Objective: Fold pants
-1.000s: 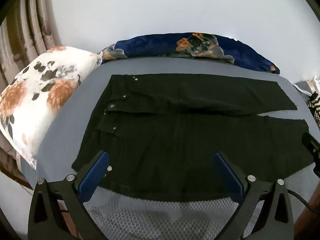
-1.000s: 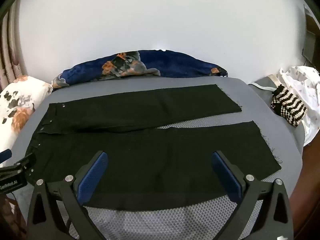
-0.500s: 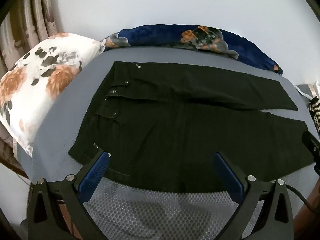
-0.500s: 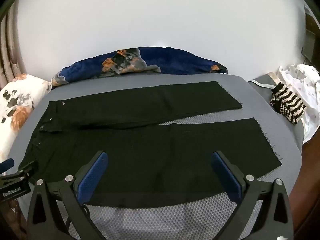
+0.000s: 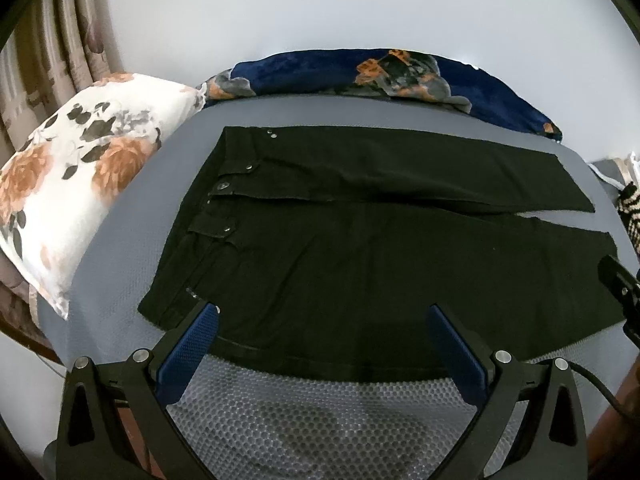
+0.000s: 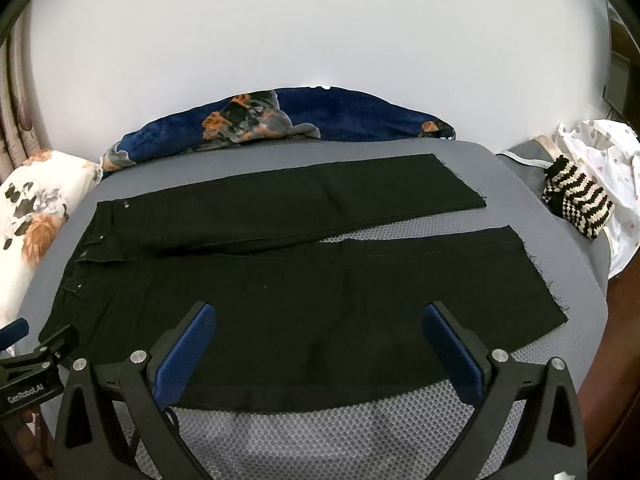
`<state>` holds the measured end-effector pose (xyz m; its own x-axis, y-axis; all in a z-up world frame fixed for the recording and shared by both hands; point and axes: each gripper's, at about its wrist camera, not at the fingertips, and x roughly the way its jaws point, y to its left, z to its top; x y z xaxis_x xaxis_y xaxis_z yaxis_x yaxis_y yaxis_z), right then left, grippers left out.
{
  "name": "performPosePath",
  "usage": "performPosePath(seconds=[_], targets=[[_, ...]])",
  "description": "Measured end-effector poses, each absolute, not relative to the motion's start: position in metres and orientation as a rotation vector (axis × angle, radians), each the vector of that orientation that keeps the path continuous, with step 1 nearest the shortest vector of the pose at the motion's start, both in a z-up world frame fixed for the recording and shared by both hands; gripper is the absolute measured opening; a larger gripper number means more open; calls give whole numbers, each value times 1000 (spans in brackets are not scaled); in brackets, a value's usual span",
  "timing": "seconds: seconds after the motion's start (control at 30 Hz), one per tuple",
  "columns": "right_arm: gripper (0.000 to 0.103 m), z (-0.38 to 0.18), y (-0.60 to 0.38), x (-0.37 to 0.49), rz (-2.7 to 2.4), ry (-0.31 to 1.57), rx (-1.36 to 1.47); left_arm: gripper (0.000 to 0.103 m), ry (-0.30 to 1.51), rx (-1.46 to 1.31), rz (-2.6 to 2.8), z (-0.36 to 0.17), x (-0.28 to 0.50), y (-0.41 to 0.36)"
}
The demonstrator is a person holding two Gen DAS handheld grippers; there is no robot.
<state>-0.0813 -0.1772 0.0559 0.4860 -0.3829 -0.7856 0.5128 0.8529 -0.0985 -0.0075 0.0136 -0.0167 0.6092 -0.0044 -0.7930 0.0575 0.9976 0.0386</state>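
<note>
Left gripper (image 5: pixel 322 316) wide open, blue pads spread, nothing between them, hovering at near edge of the black pants (image 5: pixel 360 248) by the waistband end. Right gripper (image 6: pixel 318 314) also wide open and empty, over near edge of the nearer pant leg. Grey mesh mat (image 6: pixel 360 420) under the grippers, pants' near hem lying on it. Pants spread flat and unfolded on the grey bed (image 6: pixel 520 184), waistband with metal buttons (image 5: pixel 224 188) to the left, two legs running right, narrow gap between them toward the cuffs. Floral pillow (image 5: pixel 68 184) left of waistband, apart from it. Striped knit item (image 6: pixel 576 200) at far right. Navy floral blanket (image 6: pixel 280 120) bunched along the far edge against the white wall.
</note>
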Motion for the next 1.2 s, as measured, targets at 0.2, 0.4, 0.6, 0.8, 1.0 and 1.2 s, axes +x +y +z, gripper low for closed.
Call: performPosePath(seconds=[0.2, 0.4, 0.6, 0.8, 1.0, 1.2], targets=[[103, 53, -178, -83, -545, 917, 165, 103, 920, 71, -31, -15, -5, 5], [103, 52, -178, -81, -541, 926, 159, 103, 921, 73, -25, -17, -8, 4], [103, 51, -176, -80, -546, 926, 153, 103, 922, 73, -25, -17, -8, 3], [103, 49, -175, -80, -543, 934, 152, 103, 946, 72, -38, -20, -8, 2], [103, 49, -173, -78, -541, 938, 148, 103, 945, 80, -56, -20, -6, -1], [103, 47, -173, -77, -543, 939, 148, 103, 949, 83, -55, -20, -5, -2]])
